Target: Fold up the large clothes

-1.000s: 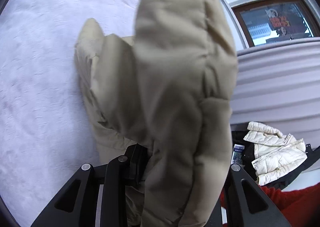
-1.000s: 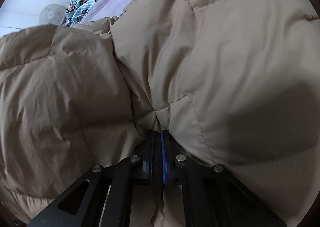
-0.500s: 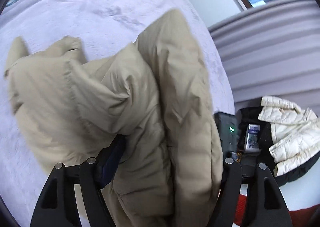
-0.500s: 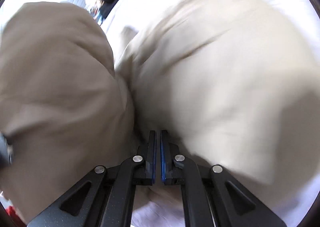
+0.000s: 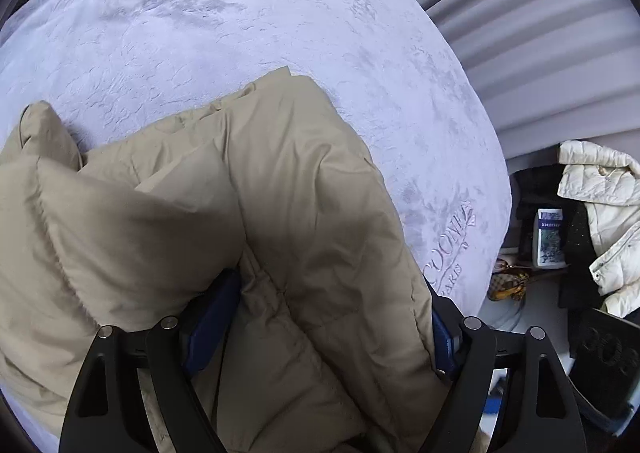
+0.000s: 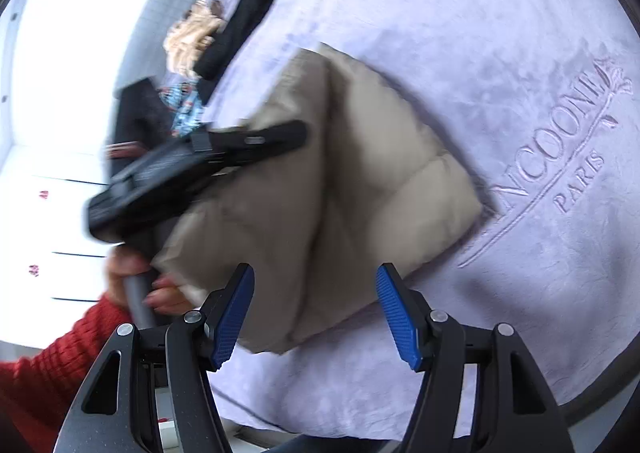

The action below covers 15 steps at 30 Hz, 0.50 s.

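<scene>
Beige puffer jacket (image 5: 248, 237) bulging between opening left gripper (image 5: 320, 321) pads; opening right gripper (image 6: 316, 313) empty, farther back.

I'm seeing the jacket (image 5: 280, 213) as matt beige cloth, puffy and stitched in quilted panels; the blanket (image 5: 240, 33) is looking like plush lilac fleece, embossed with lettering; my gripper fingers (image 6: 192, 365) are showing matt black plastic with metal screws; the pads (image 6: 396, 317) are looking like ribbed blue rubber; the sleeve (image 6: 60, 353) is reading as knitted red wool.
</scene>
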Each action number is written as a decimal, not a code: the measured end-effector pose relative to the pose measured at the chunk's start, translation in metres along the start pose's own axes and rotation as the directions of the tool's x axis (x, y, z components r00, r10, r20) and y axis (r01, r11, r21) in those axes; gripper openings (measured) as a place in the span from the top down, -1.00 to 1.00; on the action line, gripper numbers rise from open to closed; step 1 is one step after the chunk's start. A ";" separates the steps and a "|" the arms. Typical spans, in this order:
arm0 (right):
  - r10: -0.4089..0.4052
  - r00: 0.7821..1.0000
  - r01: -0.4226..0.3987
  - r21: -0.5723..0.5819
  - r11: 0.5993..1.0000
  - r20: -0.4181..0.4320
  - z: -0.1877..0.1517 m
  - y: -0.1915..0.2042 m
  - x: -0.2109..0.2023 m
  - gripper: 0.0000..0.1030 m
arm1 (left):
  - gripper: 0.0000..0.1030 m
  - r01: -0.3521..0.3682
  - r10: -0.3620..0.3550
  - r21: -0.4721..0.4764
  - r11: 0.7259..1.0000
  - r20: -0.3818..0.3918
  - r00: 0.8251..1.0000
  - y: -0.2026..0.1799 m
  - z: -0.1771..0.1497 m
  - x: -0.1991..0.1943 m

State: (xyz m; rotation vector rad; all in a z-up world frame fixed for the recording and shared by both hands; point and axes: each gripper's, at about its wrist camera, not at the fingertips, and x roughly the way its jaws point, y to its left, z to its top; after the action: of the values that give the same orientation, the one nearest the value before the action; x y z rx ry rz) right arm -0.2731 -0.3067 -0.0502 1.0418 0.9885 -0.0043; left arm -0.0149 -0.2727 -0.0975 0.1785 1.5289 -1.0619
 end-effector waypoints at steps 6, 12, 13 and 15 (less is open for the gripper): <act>-0.019 0.999 0.014 -0.112 0.994 -0.046 0.007 0.036 0.035 -0.36 | -0.62 -0.011 0.008 0.021 1.000 0.115 0.993 -0.008 -0.003 -0.030; -0.248 0.969 0.246 -0.234 0.941 0.020 0.024 0.049 0.068 0.63 | -0.62 -0.321 0.318 -0.054 0.945 0.359 0.877 0.036 -0.029 -0.110; -0.256 0.966 0.254 -0.243 0.936 0.026 0.023 0.048 0.067 0.65 | -0.62 -0.355 0.365 -0.097 0.930 0.358 0.859 0.054 -0.035 -0.114; -0.267 0.963 0.265 -0.252 0.931 0.025 0.025 0.043 0.066 0.68 | -0.62 -0.379 0.418 -0.181 0.908 0.307 0.855 0.090 -0.043 -0.110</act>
State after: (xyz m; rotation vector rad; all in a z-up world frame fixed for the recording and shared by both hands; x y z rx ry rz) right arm -0.1983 -0.2727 -0.0614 0.6685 1.1020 -0.0940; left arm 0.0434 -0.1433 -0.0551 0.2104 1.1662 -0.6301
